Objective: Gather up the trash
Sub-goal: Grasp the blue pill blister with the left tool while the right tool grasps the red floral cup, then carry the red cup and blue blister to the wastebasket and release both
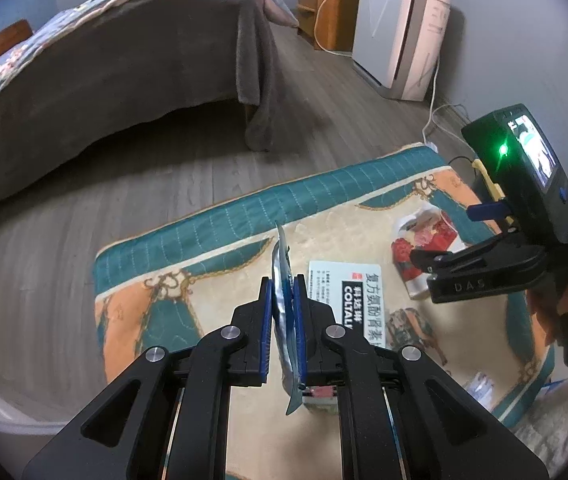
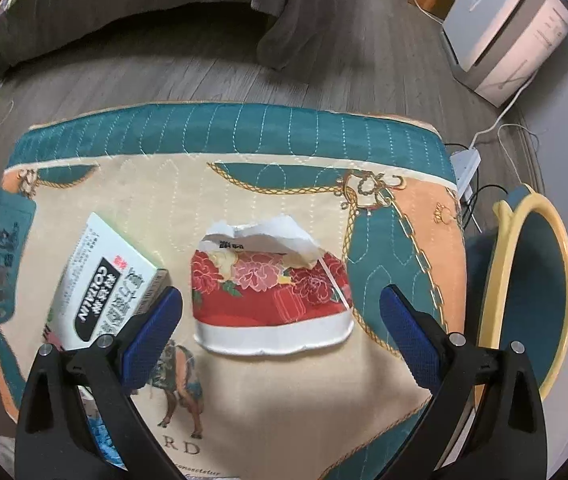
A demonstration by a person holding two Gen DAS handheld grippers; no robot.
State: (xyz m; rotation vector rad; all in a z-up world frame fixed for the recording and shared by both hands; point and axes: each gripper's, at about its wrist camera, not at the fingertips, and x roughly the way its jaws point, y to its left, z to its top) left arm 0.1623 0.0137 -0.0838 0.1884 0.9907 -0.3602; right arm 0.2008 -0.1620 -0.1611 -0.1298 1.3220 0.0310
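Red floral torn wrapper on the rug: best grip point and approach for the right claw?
Come straight down with the open right claw. The red floral torn wrapper lies flat on the rug, so pinch across the puffed red middle, or the raised ragged white edge at its far side.

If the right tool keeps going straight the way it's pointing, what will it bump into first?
Most likely the torn red flowered packet lying on the rug. The open right tool points down at it, its fingers on either side, with nothing in between as far as the view shows.
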